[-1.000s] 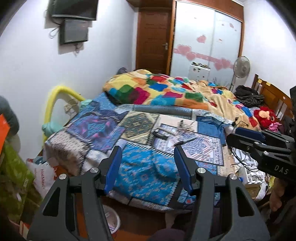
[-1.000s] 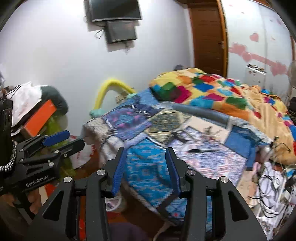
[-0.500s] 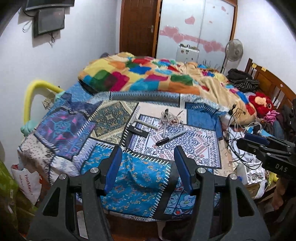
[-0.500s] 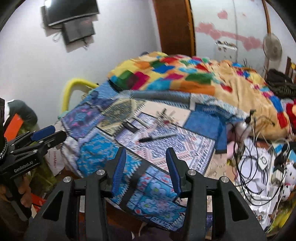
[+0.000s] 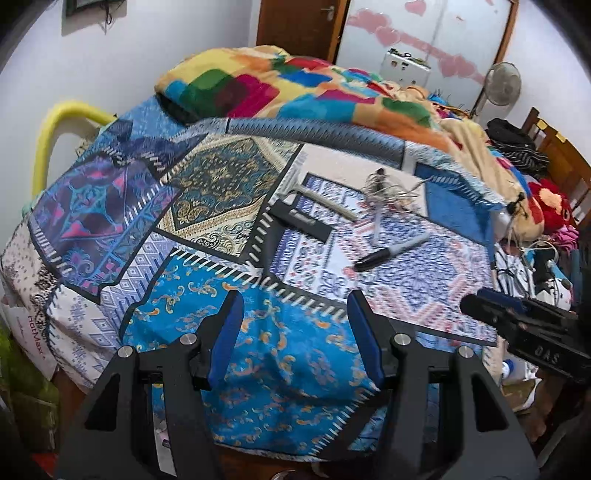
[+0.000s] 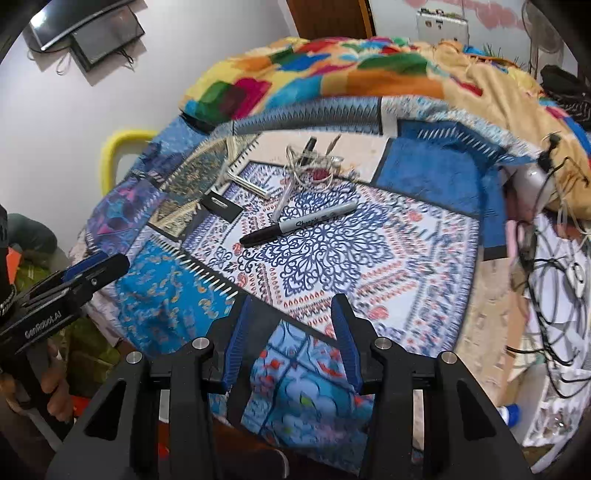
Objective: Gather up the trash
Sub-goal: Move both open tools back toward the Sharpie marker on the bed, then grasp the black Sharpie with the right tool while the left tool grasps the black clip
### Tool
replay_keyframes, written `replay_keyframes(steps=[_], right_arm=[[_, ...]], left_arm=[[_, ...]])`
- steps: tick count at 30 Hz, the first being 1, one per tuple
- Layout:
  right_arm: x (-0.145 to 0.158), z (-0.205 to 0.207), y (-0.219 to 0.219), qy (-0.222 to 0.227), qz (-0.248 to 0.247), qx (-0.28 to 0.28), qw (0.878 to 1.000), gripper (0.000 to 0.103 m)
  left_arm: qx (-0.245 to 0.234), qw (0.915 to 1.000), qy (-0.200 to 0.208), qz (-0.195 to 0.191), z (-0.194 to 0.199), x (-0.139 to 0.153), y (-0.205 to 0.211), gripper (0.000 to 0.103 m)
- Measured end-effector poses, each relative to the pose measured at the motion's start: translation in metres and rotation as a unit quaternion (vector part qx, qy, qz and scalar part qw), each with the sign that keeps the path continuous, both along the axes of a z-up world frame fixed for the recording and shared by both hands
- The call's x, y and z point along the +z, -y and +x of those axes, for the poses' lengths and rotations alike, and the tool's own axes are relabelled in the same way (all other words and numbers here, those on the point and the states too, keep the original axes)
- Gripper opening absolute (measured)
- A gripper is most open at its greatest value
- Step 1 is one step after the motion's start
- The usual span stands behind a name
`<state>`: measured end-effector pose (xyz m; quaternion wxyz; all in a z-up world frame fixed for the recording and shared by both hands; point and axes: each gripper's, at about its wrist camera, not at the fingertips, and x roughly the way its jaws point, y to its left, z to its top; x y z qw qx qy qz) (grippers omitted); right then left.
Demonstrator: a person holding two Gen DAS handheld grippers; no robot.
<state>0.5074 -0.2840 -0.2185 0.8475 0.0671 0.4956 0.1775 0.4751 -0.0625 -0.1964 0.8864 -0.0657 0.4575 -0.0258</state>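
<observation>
Several small items lie on the patchwork bed cover (image 5: pixel 207 184): a black marker (image 5: pixel 391 253) (image 6: pixel 299 223), a flat black card (image 5: pixel 301 219) (image 6: pixel 221 203), a pale strip (image 5: pixel 325 201) (image 6: pixel 247 182), a thin clear pen (image 5: pixel 376 225) (image 6: pixel 282 201) and a tangle of cord (image 5: pixel 388 186) (image 6: pixel 314 166). My left gripper (image 5: pixel 295 297) hovers open over the cover's near blue patch, short of the items. My right gripper (image 6: pixel 291 301) is open too, nothing between its fingers, with the marker just ahead. Each gripper shows in the other's view, the right (image 5: pixel 517 321) and the left (image 6: pixel 74 280).
A bright multicoloured blanket (image 5: pixel 295 85) is heaped at the far end of the bed. A yellow tube (image 5: pixel 48 144) curves along the left wall. Cables and clutter (image 6: pixel 554 280) crowd the right side. A fan (image 5: pixel 502 81), red plush toy (image 5: pixel 550 206) and wooden door (image 5: pixel 299 22) stand beyond.
Both grippers have come down and forward over the foot of the bed and tilted downward, so the marker and other items look closer. Their jaws have kept the same width.
</observation>
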Motion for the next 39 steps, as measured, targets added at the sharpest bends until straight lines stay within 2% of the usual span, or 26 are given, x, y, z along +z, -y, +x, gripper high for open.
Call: replay_keyframes(steps=[5, 9, 17, 23, 29, 31, 33, 35, 37, 39], right_arm=[[-0.011, 0.033, -0.027, 0.012, -0.003, -0.010, 1.000, 0.041], [-0.020, 0.055, -0.052, 0.025, -0.031, -0.035, 0.999, 0.041], [-0.037, 0.067, -0.082, 0.053, -0.146, -0.080, 0.985, 0.041], [-0.047, 0.061, -0.072, 0.056, -0.188, -0.092, 0.976, 0.041], [-0.047, 0.052, -0.050, 0.057, -0.186, -0.091, 0.977, 0.041], [-0.048, 0.051, -0.044, 0.053, -0.169, -0.088, 0.980, 0.041], [-0.049, 0.050, -0.033, 0.049, -0.132, -0.085, 0.986, 0.040], [-0.048, 0.052, -0.023, 0.048, -0.116, -0.088, 0.988, 0.033], [-0.048, 0.055, -0.019, 0.048, -0.114, -0.085, 0.989, 0.018], [-0.049, 0.059, -0.015, 0.045, -0.102, -0.081, 0.990, 0.013]], left_arm=[[0.012, 0.9999, -0.009, 0.002, 0.011, -0.019, -0.014, 0.057], [0.024, 0.9996, -0.015, 0.004, 0.015, -0.029, -0.025, 0.057], [0.038, 0.9992, -0.012, 0.007, 0.017, -0.035, -0.035, 0.057], [0.029, 0.9995, -0.012, 0.010, 0.015, -0.037, -0.028, 0.057], [0.027, 0.9996, -0.012, 0.002, 0.011, -0.035, -0.023, 0.057], [0.022, 0.9997, -0.012, -0.001, 0.012, -0.034, -0.021, 0.057], [0.018, 0.9997, -0.013, -0.006, 0.014, -0.033, -0.018, 0.057], [0.010, 0.9998, -0.015, -0.012, 0.019, -0.033, -0.013, 0.057], [0.003, 0.9996, -0.019, -0.021, 0.027, -0.034, -0.007, 0.057], [-0.001, 0.9993, -0.022, -0.031, 0.037, -0.035, -0.003, 0.057]])
